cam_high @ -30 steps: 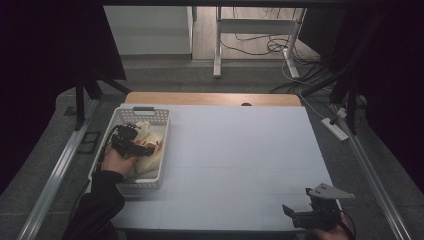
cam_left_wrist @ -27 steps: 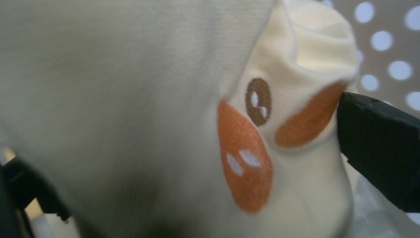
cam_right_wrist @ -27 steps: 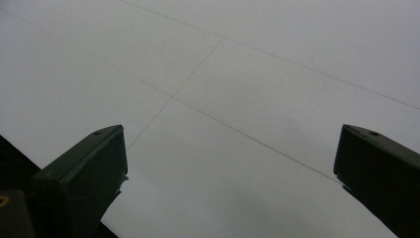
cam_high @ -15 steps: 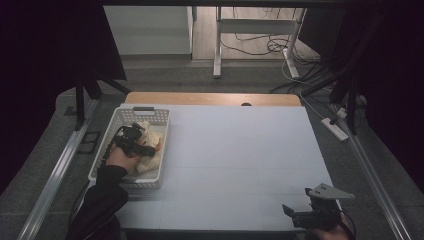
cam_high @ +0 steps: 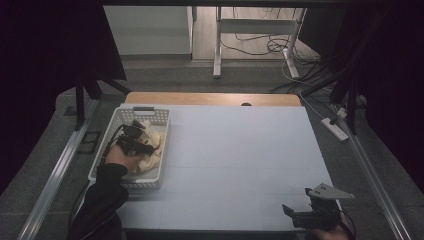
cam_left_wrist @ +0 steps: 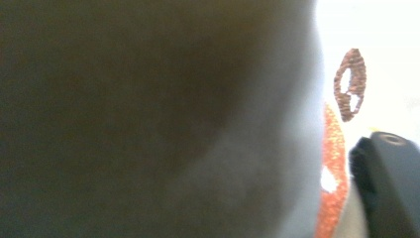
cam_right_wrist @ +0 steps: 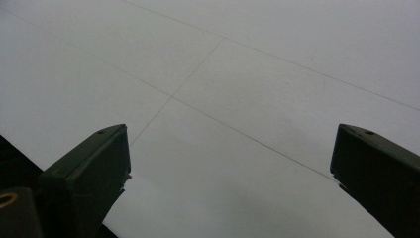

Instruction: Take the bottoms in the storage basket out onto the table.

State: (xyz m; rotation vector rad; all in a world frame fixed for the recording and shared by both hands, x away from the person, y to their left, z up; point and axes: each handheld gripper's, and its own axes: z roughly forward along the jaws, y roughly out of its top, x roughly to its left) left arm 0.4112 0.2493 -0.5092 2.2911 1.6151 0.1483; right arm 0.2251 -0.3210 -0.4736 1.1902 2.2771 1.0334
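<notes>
Both grippers differed: left gripper (cam_high: 134,141) had just been closing on cloth (cam_high: 152,145) (basket (cam_high: 150,116), nine o'clock); right gripper (cam_high: 312,215) gaped empty.

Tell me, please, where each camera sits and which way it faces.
High view: above the person's side, facing forward and down on the table; forearms, left tool, right tool.
Left gripper view: inside the basket, against the cloth; one jaw.
Right gripper view: facing bare table; both jaws apart.
Shared: high and left see the cloth.
</notes>
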